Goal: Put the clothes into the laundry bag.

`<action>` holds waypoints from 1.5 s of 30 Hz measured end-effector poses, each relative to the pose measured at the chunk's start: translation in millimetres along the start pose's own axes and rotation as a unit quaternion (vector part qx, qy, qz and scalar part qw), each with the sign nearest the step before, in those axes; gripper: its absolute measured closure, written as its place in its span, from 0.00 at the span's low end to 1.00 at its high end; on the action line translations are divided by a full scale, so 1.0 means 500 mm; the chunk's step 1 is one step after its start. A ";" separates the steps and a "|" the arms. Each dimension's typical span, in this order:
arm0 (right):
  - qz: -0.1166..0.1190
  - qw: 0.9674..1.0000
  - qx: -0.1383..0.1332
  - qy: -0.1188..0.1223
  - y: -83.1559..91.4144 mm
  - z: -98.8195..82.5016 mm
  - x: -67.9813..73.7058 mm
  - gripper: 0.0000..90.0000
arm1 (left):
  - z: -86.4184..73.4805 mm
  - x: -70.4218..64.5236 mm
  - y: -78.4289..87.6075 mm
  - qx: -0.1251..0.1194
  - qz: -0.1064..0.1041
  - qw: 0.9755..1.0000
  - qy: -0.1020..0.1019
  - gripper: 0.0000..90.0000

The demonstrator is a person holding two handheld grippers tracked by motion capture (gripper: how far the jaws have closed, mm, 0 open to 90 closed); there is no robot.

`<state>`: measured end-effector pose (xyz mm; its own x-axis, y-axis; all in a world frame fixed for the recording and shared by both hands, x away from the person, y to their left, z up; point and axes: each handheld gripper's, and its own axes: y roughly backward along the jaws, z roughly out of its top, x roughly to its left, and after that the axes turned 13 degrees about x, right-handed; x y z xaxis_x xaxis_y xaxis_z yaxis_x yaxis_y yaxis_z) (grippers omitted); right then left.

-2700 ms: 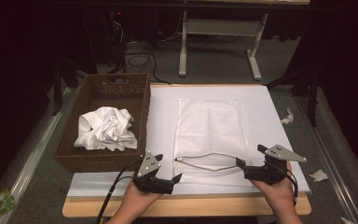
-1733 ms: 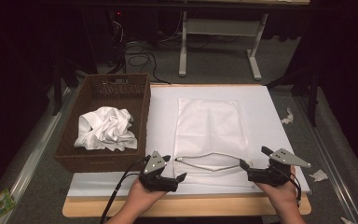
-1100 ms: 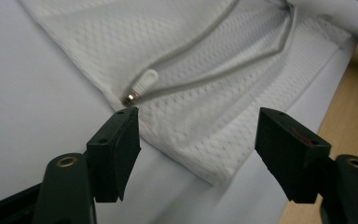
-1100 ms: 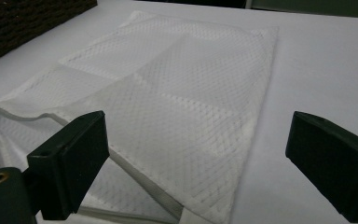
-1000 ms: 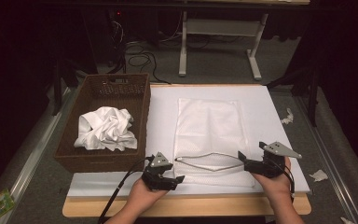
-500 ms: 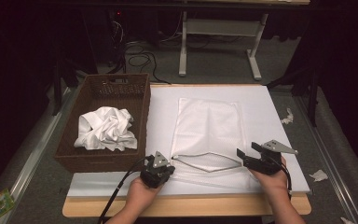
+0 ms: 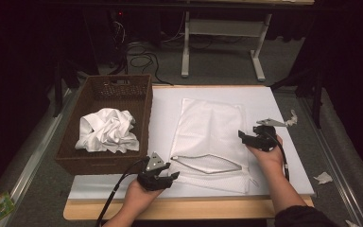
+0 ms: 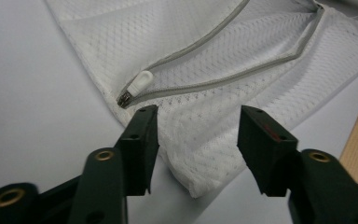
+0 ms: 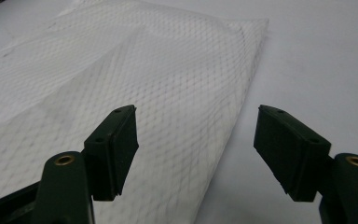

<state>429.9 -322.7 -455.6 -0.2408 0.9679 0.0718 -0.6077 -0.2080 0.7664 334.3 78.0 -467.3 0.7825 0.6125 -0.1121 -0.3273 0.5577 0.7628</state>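
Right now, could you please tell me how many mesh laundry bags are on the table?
1. The white mesh laundry bag lies flat on the white mat, its zipper partly open, right of the wicker basket. Another could be hidden in the crumpled white cloth inside that basket.

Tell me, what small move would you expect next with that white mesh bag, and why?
Probably the left gripper closes on the near corner of the mesh bag. Its jaws have just been opening and now straddle that corner beside the zipper pull without pressing it. The zipper gapes open, and the right gripper hangs open over the bag's right edge, so pinning the corner looks likely before lifting.
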 end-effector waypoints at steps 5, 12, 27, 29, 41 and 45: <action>-0.008 0.999 0.024 -0.022 -0.060 0.040 -0.024 0.46 | 0.003 0.005 -0.004 -0.004 -0.004 1.000 0.010 0.49; -0.030 0.998 0.058 -0.023 -0.111 0.069 -0.036 0.61 | 0.003 0.004 0.000 -0.015 -0.008 1.000 -0.001 0.47; -0.063 0.995 0.073 -0.034 -0.032 -0.006 -0.092 0.99 | 0.020 -0.009 0.003 -0.032 -0.028 0.999 -0.011 0.44; -0.069 0.994 0.068 -0.043 -0.009 -0.032 -0.115 0.99 | 0.022 -0.016 0.003 -0.032 -0.031 0.999 -0.016 0.43; -0.055 0.996 0.037 -0.053 0.059 -0.082 -0.130 0.59 | 0.018 -0.026 0.003 -0.039 -0.021 0.999 -0.032 0.40; -0.031 0.999 0.001 -0.023 0.108 -0.087 -0.086 0.39 | 0.017 -0.028 0.005 -0.044 -0.015 0.998 -0.037 0.37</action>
<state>374.6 -381.7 -444.9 -0.1673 0.9845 0.0530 -0.6192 -0.1467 0.7714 327.2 66.2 -458.5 0.8288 0.5534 -0.0831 -0.3468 0.6245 0.6999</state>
